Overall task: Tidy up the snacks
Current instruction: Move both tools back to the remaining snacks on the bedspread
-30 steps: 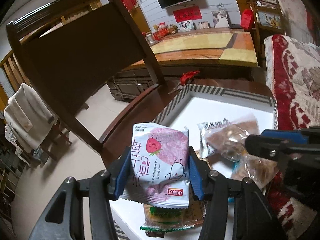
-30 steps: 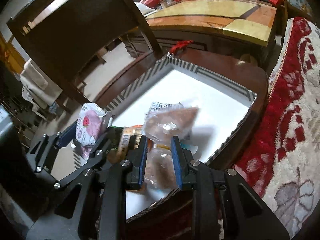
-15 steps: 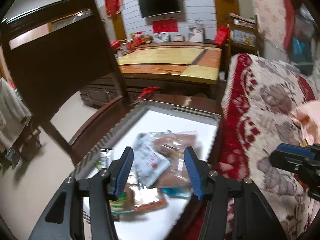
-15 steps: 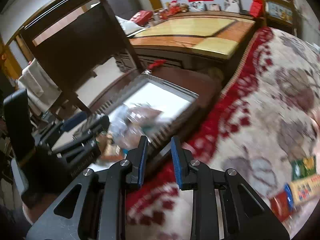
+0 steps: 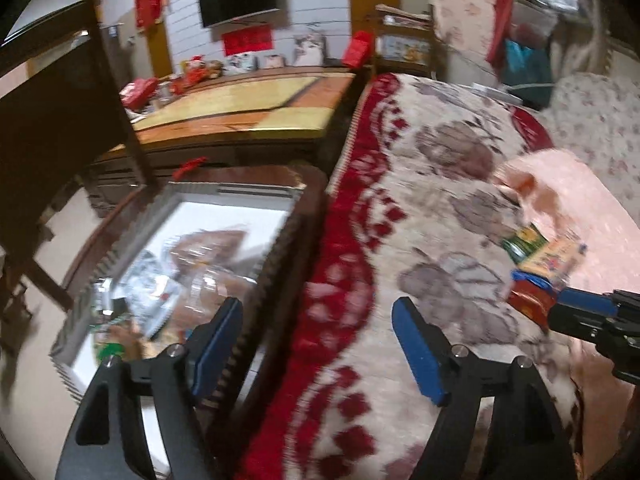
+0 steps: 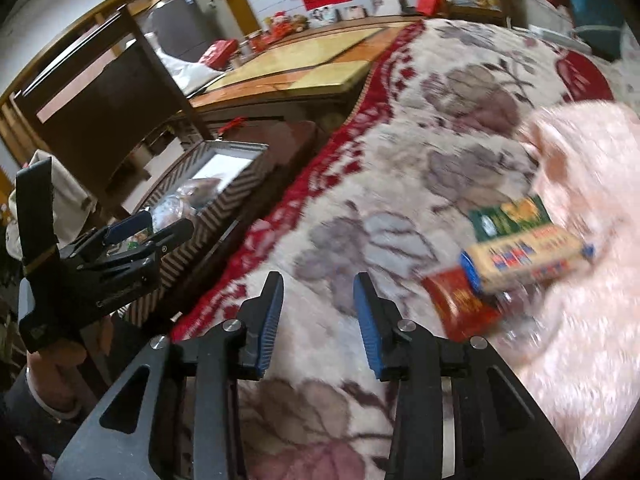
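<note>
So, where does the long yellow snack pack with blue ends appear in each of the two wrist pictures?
Left wrist view: the long yellow snack pack lies at the right edge, on the pink blanket, above the right gripper.
Right wrist view: it lies right of centre, over a red packet.
Shared landmark: the green packet just behind it.

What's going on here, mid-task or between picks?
Between picks. A person holds a tool in each hand; both are empty, and their jaws have just been opening. The left tool is over the edge between the striped box of bagged snacks and the blanket. The right tool points across the blanket toward the loose snacks: a yellow cracker pack, a red packet and a green packet.
</note>
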